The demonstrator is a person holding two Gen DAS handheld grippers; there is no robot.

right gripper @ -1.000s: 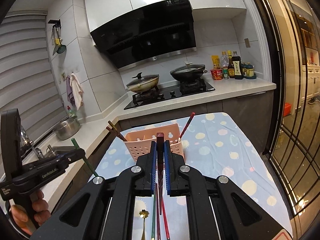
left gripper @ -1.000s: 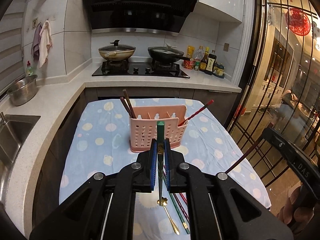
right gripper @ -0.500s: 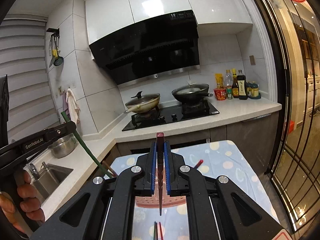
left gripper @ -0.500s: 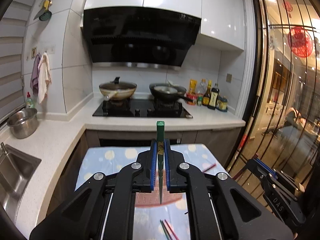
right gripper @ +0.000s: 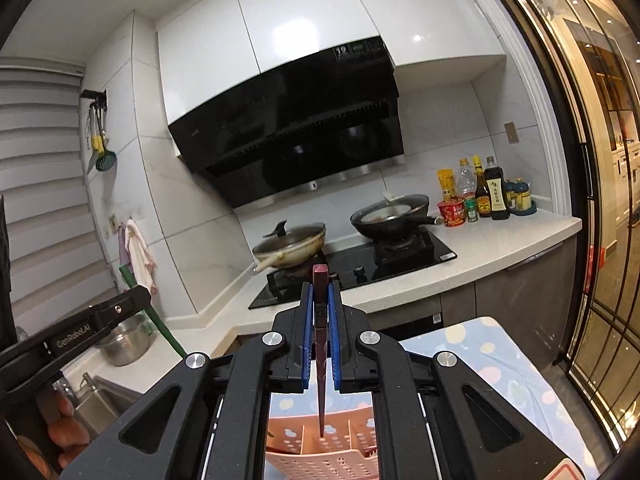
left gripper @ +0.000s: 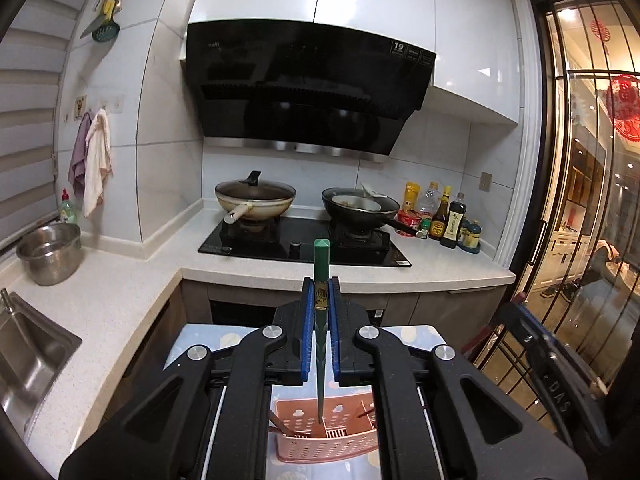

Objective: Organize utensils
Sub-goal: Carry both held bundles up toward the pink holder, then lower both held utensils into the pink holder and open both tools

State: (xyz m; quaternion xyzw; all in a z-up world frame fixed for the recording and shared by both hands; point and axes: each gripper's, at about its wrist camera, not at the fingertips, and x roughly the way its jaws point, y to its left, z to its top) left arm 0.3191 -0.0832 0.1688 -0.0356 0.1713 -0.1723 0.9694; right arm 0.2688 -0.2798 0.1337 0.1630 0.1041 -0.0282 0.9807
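We are partway through putting the sticks away. On the left, our left tongs point(left gripper: 320, 320) are squeezing a green chopstick point(left gripper: 321, 280) tight, with its fat end pointing up and its thin tip hanging over the pink basket point(left gripper: 328, 446). The tip looks like it is just over the middle slot, but we cannot tell if it is inside yet. The basket is sitting on the dotted cloth point(left gripper: 412, 334) on the counter, and it is already holding a few dark sticks point(left gripper: 280, 426) in its left and right slots. On the right, our right tongs point(right gripper: 321, 322) are gripping a dark red chopstick point(right gripper: 320, 304) the same way, tip down over the basket. Both sticks are waiting to be dropped in. We cannot see whether more sticks are lying on the cloth.
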